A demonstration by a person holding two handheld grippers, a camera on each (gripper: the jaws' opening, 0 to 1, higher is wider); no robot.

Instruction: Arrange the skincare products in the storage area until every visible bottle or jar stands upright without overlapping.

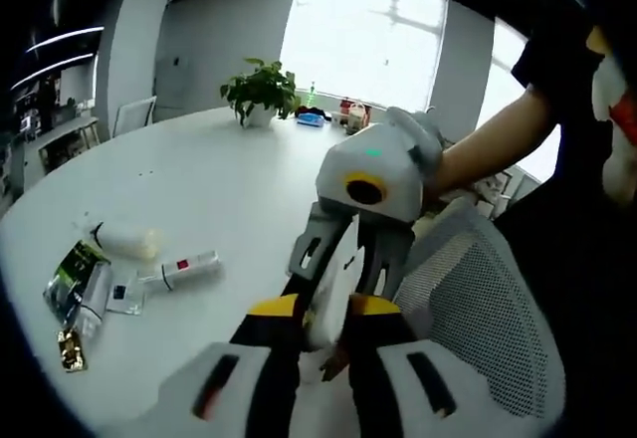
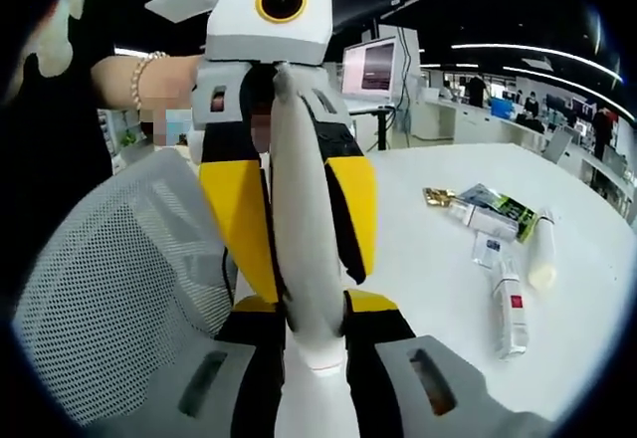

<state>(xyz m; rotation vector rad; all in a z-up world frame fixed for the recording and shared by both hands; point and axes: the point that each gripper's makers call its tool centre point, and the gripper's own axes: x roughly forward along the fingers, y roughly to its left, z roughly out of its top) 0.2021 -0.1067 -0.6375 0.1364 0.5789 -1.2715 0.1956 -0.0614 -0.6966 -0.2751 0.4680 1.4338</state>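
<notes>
A white squeeze tube (image 2: 304, 259) is held between both claws at the edge of the white surface (image 1: 229, 179). In the left gripper view, the left claw (image 1: 323, 324) is clamped on one end of the tube (image 1: 333, 289), with the right claw (image 1: 343, 249) meeting it from above, closed on the far end. In the right gripper view, the right claw (image 2: 318, 324) is narrowed on the tube's lower end and the left claw (image 2: 289, 209) grips its upper part.

The remaining products lie flat, well apart from the claws: a white bottle (image 1: 129, 241), a slim tube with a red mark (image 1: 184, 271), a green-labelled pack (image 1: 75, 277), a small sachet (image 1: 126, 294) and a gold-wrapped item (image 1: 70, 348).

A grey mesh chair back (image 1: 488, 319) is seen just beside the claws. A potted plant (image 1: 261, 90) stands far beyond them.
</notes>
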